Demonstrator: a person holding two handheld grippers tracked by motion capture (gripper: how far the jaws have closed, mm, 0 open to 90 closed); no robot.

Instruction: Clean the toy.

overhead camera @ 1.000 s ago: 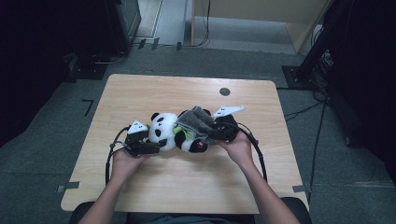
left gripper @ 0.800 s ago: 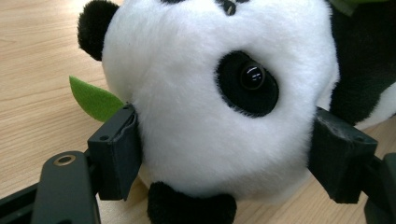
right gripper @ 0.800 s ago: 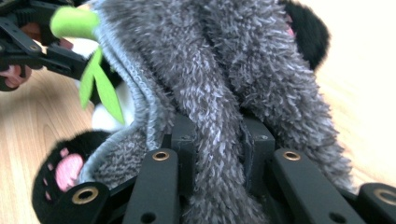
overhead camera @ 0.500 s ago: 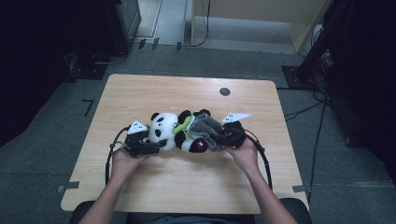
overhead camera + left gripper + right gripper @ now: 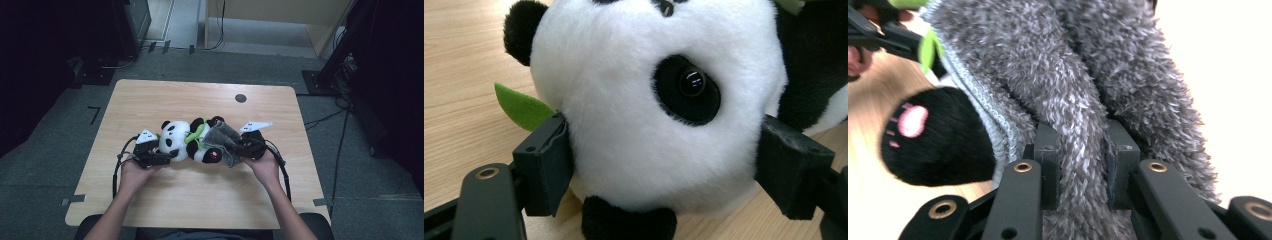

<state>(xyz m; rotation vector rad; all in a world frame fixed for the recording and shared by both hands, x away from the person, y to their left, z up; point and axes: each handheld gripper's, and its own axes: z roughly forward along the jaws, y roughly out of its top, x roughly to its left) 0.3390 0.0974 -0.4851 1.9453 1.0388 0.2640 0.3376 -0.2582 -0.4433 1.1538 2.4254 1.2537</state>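
Left tool (image 5: 664, 165) grips the plush panda's head (image 5: 659, 100) from both sides: its jaws stand wide apart with the white fur bulging between them, one pad pressed in below the black eye patch and the other against the cheek beside a green felt leaf (image 5: 521, 107). A black ear sits just beyond the leaf, and another black patch pokes out under the head, close to the tool's body. Seen from the high view, this left tool (image 5: 159, 159) lies low on the table (image 5: 150, 105), with the panda (image 5: 187, 142) stretched away from it towards the other hand.

Right tool (image 5: 1082, 167) is nearly closed, pinching a fold of shaggy grey cloth (image 5: 1078, 100) between its two pads; the fabric spills up and over both jaws. Just to the side of those jaws hangs a black paw with a pink pad (image 5: 935, 137), touching the ribbed hem of the cloth. From above, the right tool (image 5: 240, 149) sits at the panda's far end from the left tool, the grey cloth (image 5: 222, 140) draped over the toy's lower body between them. Farther off on the table, beyond both tools, is a small dark round mark (image 5: 240, 98).
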